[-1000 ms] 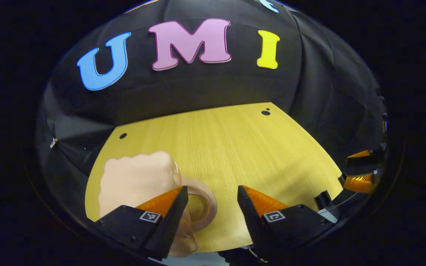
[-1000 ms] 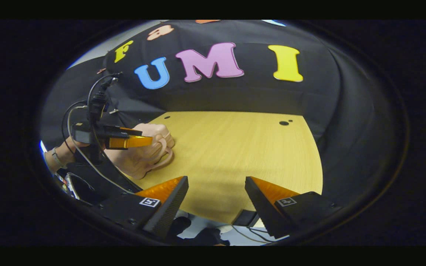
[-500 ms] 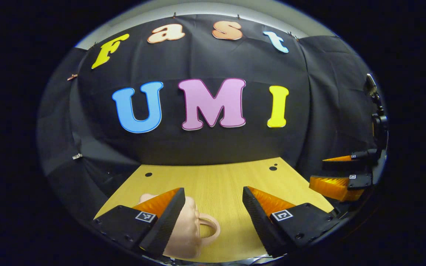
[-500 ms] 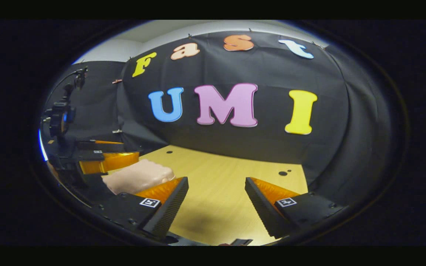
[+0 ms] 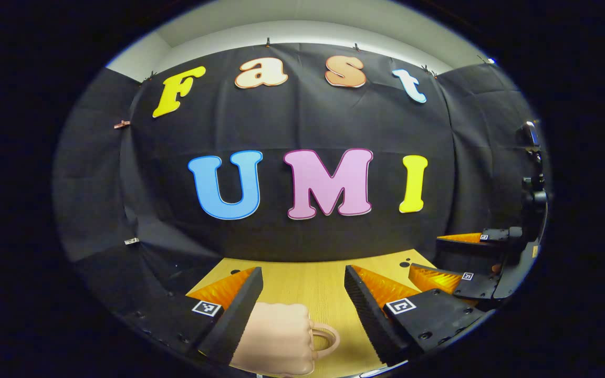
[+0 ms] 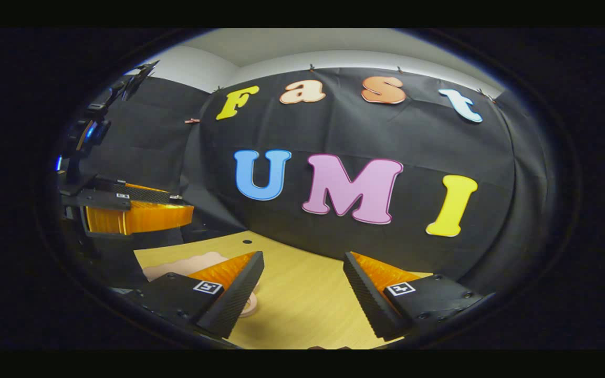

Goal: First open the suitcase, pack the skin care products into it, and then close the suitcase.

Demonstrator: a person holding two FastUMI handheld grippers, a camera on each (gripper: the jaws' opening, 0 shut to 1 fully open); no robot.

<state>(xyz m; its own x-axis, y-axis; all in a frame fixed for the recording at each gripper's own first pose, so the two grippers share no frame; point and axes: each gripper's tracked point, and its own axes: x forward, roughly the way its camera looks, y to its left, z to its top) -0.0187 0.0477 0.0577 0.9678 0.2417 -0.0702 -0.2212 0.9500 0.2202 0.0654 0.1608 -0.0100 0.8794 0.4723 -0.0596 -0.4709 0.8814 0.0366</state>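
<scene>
1. A wooden table [image 5: 313, 286] fills the booth's floor of view, bare at its far half.
2. The pink suitcase [image 5: 276, 338], closed, handle to the right, sits just below the left gripper [image 5: 302, 296], fingers spread and empty.
3. The right gripper [image 6: 302, 281] hangs apart, likewise spread; a careless descent could shove the light case away instead of opening it.

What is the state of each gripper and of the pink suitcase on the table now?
Left gripper: open, holding nothing, above the table.
Right gripper: open, holding nothing.
Pink suitcase: closed, resting on the wooden table, handle free, touched by neither gripper.
</scene>
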